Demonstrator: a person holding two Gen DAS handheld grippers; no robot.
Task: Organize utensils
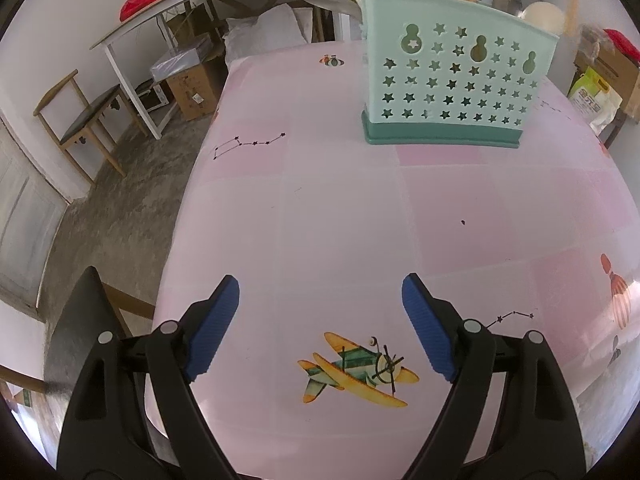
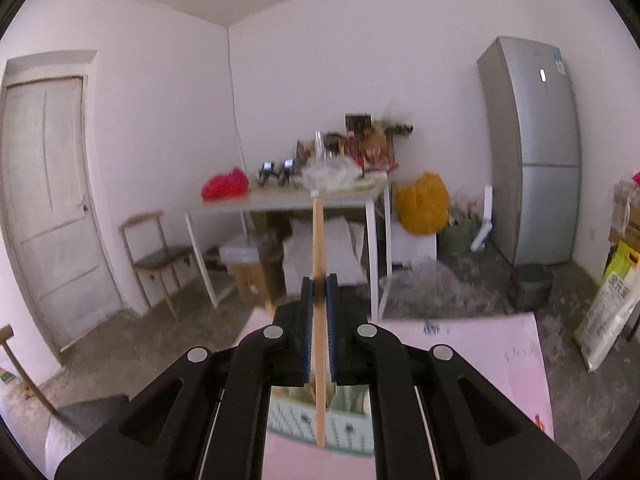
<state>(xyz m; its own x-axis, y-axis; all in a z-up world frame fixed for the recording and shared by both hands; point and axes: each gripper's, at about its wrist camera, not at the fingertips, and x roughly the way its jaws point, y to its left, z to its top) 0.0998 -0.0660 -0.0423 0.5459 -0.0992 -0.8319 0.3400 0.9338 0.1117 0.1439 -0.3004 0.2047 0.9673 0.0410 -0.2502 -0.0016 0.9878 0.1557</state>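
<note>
Your bench (image 1: 320, 216), under its pink cloth, looks bare apart from the green utensil holder (image 1: 452, 92) near the far edge, so most sorting seems done. Several wooden sticks already stand in it. Your right gripper (image 2: 320, 312) is clamped on one more wooden stick (image 2: 319, 240), held above the holder; it's not yet dropped in. Your left gripper (image 1: 320, 320) is spread wide, holding nothing.

No word, brand or number can be read. Print on the pale bag (image 1: 591, 101), the fridge sticker (image 2: 559, 67) and the carton label (image 1: 197, 98) is too blurred.
</note>
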